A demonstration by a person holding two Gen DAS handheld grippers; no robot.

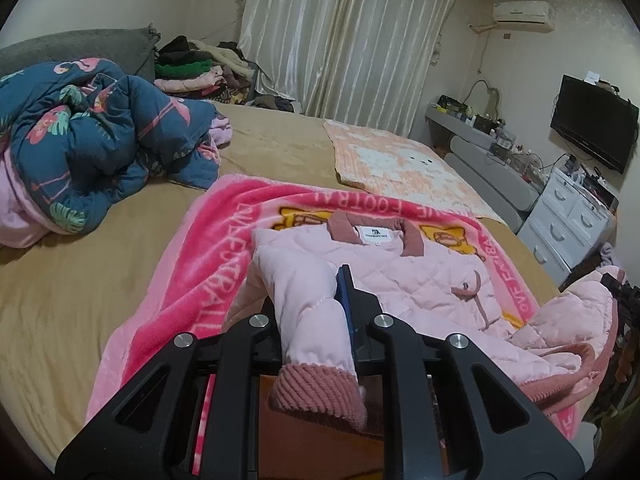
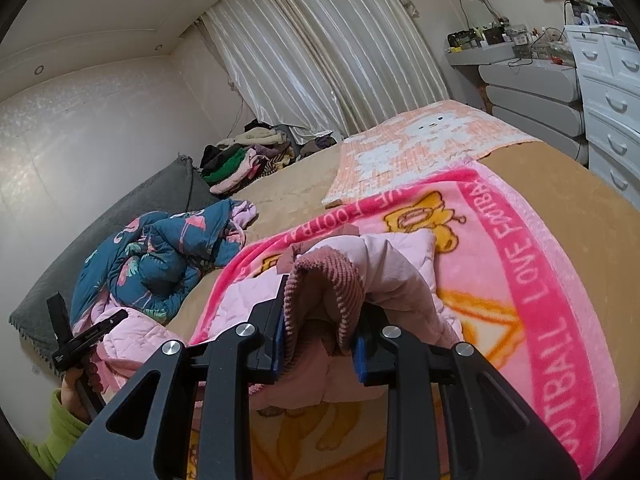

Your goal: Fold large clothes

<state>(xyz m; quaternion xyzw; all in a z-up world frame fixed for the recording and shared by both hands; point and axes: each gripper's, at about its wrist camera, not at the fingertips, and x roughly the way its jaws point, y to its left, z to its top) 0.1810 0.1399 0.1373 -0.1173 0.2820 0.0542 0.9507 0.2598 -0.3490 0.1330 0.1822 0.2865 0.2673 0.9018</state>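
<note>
We hold the pale pink quilted jacket [image 1: 360, 276], lying on the bright pink fleece blanket [image 1: 192, 248]: left hand-held gripper [image 1: 320, 320] and right hand-held gripper [image 2: 320, 320] clamped on its ribbed cuffs. It feels soft, puffy, light; cuffs grip best.

Left sleeve [image 1: 308, 312]: it fills the closed left gripper [image 1: 320, 304] — the left finger is covered, only the blue pad [image 1: 345, 296] of the right finger shows.
Right cuff [image 2: 328, 296]: bunched between the right gripper [image 2: 320, 344] pads — the fabric deeper in is hidden.
Pink jacket [image 1: 400, 276]: its lower hem drops behind the black gripper body, lower centre.
Collar label [image 1: 378, 235]: print too small to read.
Pink blanket [image 2: 540, 300]: lettering cut off, lower right.
Shelf clutter [image 1: 472, 114]: too small to tell apart.
</note>
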